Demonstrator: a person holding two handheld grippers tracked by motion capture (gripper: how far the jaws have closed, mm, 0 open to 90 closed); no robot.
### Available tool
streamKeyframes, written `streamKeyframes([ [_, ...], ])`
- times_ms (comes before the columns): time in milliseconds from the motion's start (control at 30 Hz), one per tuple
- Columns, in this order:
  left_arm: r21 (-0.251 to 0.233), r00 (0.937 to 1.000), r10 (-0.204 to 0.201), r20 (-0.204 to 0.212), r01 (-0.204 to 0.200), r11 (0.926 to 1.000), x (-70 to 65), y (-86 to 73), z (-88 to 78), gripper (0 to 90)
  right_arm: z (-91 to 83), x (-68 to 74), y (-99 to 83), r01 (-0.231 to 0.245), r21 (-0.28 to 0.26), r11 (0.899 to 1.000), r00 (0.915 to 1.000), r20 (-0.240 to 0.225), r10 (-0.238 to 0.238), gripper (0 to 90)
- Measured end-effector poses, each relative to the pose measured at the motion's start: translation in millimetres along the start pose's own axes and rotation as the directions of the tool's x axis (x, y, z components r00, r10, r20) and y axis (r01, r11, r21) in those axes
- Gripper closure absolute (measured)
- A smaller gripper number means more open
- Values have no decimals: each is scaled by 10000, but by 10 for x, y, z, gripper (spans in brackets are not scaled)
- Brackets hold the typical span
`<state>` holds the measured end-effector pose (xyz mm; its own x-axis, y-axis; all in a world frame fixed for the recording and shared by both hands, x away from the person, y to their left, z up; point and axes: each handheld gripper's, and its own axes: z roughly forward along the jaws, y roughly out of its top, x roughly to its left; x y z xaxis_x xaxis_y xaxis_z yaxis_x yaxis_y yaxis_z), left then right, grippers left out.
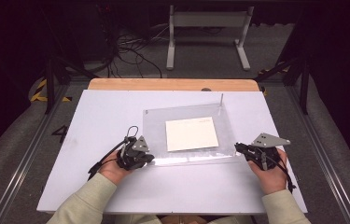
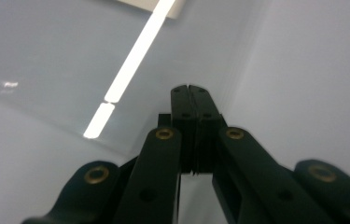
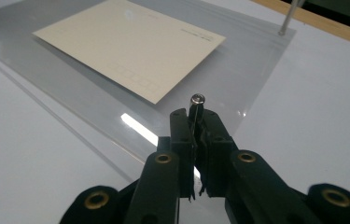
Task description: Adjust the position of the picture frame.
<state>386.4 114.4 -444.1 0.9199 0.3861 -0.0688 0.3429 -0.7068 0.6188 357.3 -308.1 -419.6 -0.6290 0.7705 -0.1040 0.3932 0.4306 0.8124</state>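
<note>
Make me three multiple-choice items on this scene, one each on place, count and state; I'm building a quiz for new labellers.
1. Where does the cream card lie?
A. on the clear sheet
B. on the floor
C. in a box

2. How many upright metal pins stand at the sheet's far corner?
A. one
B. three
C. five

3. What does the right gripper hold?
A. nothing
B. a small metal pin
C. the card

Answers: 1 A, the card rests within the sheet's outline; 2 A, a single pin rises there; 3 B, the jaws clamp its shaft.
</note>
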Motion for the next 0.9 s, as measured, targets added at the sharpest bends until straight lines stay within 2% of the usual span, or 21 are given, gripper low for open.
streamKeyframes([
  [67,420,9965,519,-649,-493,9979,-93,51,13,898,141,-57,-38,-182,413,9990,9998,74,179,844],
  [100,501,9950,659,-756,-622,9968,-109,60,16,898,168,-85,-65,-347,221,9992,9994,-79,349,847],
  [167,393,9950,577,-821,-546,9977,-108,46,15,897,171,-126,-87,-583,59,9983,9979,-293,584,847],
  [200,389,9940,588,-923,-554,9977,-93,40,7,895,169,-114,-89,-480,62,9988,9986,-220,481,845],
  [267,227,9944,270,-1022,-248,9994,-48,9,-10,847,169,-100,-89,-431,57,9991,9990,-134,432,842],
  [333,-96,9958,-183,-893,175,9998,9,-22,-32,732,169,-103,-98,-484,20,9988,9987,-145,484,836],
  [400,-440,9937,-685,-882,648,9969,68,-55,-68,600,173,-104,-115,-552,4,9985,9983,-160,552,822],
  [500,-946,9912,-1191,-574,1133,9890,141,-112,-118,554,191,-93,-140,-565,99,9984,9983,-159,566,804],
  [533,-960,9901,-1307,-522,1253,9875,162,-131,-130,548,199,-90,-147,-563,106,9984,9982,-177,565,799],
  [633,-893,9894,-1358,-511,1309,9874,164,-154,-126,580,207,-85,-149,-564,121,9983,9982,-175,566,791],
  [733,-599,9937,-1062,-357,1040,9928,123,-155,-92,637,203,-80,-148,-574,100,9983,9982,-164,576,785],
  [800,-568,9954,-869,-413,845,9948,91,-162,-84,705,202,-77,-149,-585,97,9982,9981,-177,586,781],
  [900,-449,9941,-947,-526,924,9947,83,-154,-87,819,199,-78,-148,-588,46,9983,9981,-176,589,782],
])
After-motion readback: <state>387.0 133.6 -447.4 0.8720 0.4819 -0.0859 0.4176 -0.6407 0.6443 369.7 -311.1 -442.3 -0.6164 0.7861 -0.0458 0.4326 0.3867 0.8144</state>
